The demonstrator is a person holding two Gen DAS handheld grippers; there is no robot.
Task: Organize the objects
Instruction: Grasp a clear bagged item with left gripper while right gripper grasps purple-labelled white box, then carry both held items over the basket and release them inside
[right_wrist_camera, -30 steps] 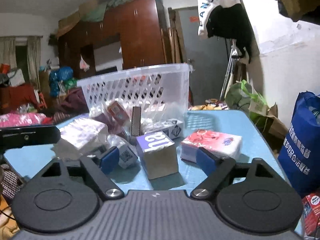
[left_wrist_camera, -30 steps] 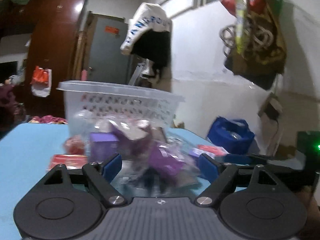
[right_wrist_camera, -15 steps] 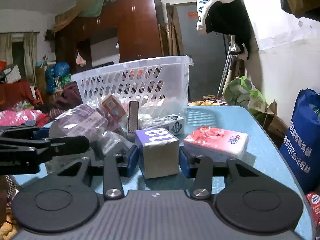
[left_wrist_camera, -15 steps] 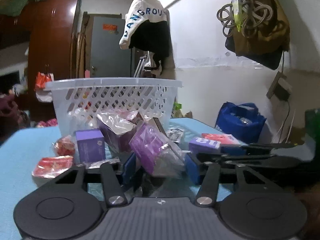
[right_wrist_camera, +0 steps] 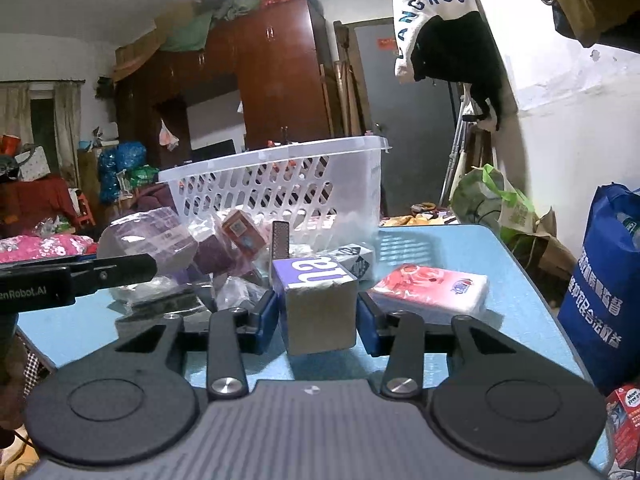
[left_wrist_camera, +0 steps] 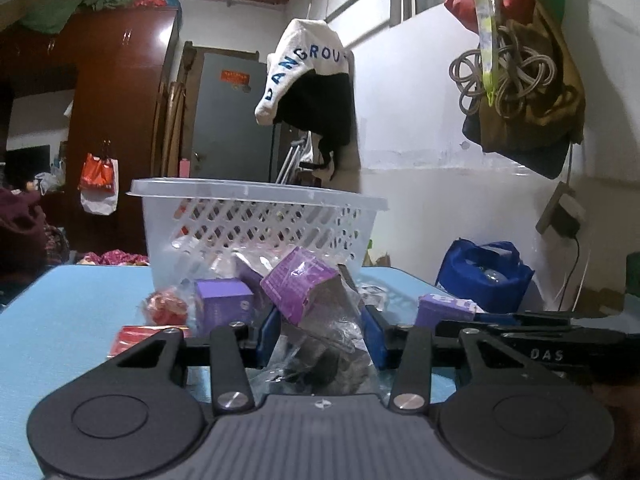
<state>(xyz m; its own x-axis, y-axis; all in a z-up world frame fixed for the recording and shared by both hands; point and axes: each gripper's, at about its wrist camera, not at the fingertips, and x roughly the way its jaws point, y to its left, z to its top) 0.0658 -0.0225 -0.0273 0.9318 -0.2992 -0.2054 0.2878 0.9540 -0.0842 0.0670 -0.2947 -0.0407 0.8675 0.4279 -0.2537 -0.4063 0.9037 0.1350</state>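
White, perforated and plastic, the laundry-style basket (left_wrist_camera: 256, 224) stands dead ahead of both grippers at the far side of the light-blue surface (left_wrist_camera: 60, 312), its rim higher than either held item, so each load has to rise and travel forward to clear that rim.

The left gripper (left_wrist_camera: 320, 334) pinches a clear crinkly plastic bag holding a purple packet (left_wrist_camera: 300, 288); the packet tilts up and to the right above the blue pads. The right gripper (right_wrist_camera: 318, 314) is pressed onto a purple-topped cardboard cube box (right_wrist_camera: 318, 300), which looks lifted just off the surface, a shadow lying under it. I judge the two about equally near the basket, the right one offset toward the basket's right corner (right_wrist_camera: 372, 184).

Loose items remain between the grippers and the basket: a small purple box (left_wrist_camera: 224, 304), a red wrapped sweet (left_wrist_camera: 166, 308), a flat red packet (left_wrist_camera: 136, 338), and a red-and-white tissue pack (right_wrist_camera: 432, 290) just right of the cube.

The basket's floor is hidden by its wall, so what lies inside is hard to make out; only blurred shapes show through the holes. The bag's lower contents are dark and unreadable, and the left gripper's grip on the packet itself, as opposed to loose film, cannot be told.
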